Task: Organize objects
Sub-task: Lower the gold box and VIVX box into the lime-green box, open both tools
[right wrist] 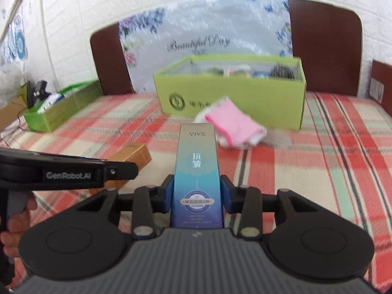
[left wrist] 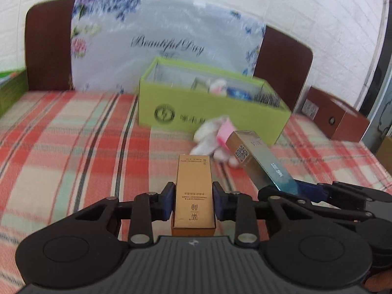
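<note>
My left gripper (left wrist: 193, 196) is shut on a gold carton (left wrist: 193, 191) that points forward over the plaid bed. My right gripper (right wrist: 197, 191) is shut on a tall blue VIVX carton (right wrist: 197, 171); in the left wrist view the same blue carton (left wrist: 259, 159) tilts up at the right. Ahead lies a pink and white plush toy (right wrist: 232, 125), also seen from the left wrist as the plush toy (left wrist: 213, 137). Behind it stands an open green box (left wrist: 208, 105), the green box (right wrist: 232, 93) holding several small items. The left gripper's body (right wrist: 73, 171) and the gold carton (right wrist: 132, 156) show at the left.
A plaid bedspread (left wrist: 73, 134) covers the bed, with a brown headboard (right wrist: 323, 44) and a floral "Beautiful Day" sheet (left wrist: 166, 41) against it. A second green box (right wrist: 61, 107) sits at the far left. A reddish-brown box (left wrist: 335, 115) stands beyond the right edge.
</note>
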The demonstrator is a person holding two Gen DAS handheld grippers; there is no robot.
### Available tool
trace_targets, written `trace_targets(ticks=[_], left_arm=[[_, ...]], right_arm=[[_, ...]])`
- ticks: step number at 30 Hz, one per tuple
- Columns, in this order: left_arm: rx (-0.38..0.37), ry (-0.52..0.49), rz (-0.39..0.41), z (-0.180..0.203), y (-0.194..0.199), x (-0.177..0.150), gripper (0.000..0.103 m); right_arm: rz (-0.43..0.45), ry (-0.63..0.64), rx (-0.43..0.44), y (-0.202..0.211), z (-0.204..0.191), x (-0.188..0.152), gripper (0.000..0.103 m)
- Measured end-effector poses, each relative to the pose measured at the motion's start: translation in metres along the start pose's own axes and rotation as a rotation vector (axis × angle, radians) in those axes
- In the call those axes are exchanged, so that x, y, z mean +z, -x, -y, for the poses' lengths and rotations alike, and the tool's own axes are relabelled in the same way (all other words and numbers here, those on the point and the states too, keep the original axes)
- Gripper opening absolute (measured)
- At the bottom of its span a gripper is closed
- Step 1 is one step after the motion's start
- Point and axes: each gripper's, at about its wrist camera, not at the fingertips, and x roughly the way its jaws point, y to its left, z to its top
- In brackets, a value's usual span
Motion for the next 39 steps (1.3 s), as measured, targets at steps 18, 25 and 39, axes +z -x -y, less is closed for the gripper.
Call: trace_targets(ticks=[18, 25, 39], left_arm=[[0.040, 0.026, 0.178, -0.013, -0.106, 0.149, 0.034], [0.065, 0.071, 0.168, -0.028, -0.130, 0.143, 0.034], [0.106, 0.038, 0.183, -0.020, -0.103, 0.124, 0.085]], right_arm=[[0.201, -0.064, -0.106, -0.096, 0.060, 0.161, 0.038], [0.174, -0.068, -0.147, -0.139, 0.074, 0.159, 0.038], [0.167, 0.009, -0.182, -0.124, 0.073, 0.140, 0.095]])
